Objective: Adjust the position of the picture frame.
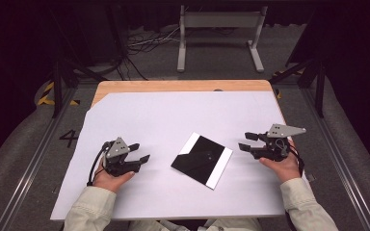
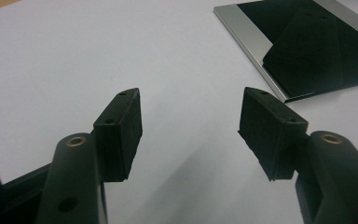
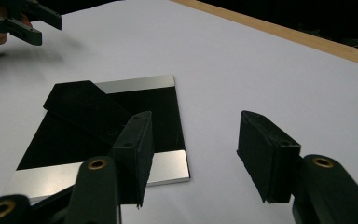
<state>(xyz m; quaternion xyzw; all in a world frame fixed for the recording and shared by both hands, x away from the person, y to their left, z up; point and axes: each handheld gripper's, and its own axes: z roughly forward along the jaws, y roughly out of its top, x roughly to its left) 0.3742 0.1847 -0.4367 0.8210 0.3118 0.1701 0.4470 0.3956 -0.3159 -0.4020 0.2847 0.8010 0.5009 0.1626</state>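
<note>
Two tongs over white sheet (image 1: 139,115) on wooden table (image 1: 183,85), one per hand, both aimed inward at flat black panel (image 1: 200,156) w/ silver strips along two opp. edges.

Left gripper (image 1: 142,151): released, jaws wide apart, nothing btwn pads, bare sheet in the gap in left gripper view (image 2: 191,135). Held low over sheet by left hand (image 1: 110,180). Panel (image 2: 307,46) ahead and to the right of its jaws, near but apart, not touching.

Right gripper (image 1: 247,142): also released, jaws spread, nothing gripped; gap (image 3: 193,156) over bare sheet. Held by right hand (image 1: 282,168), grey plate on top. Panel (image 3: 98,135) ahead-left of its jaws; near silver strip partly behind left jaw in right gripper view; contact w/ that jaw: cannot tell. Far off, upper left of same view, other tong's jaws (image 3: 25,21) visible.

Panel: flat on sheet, btwn the two tongs, turned at an angle, a bit nearer right tong's tips. Folded black flap (image 3: 86,112) lying on its dark face, toward one corner.

Sleeves at near edge of table.
</note>
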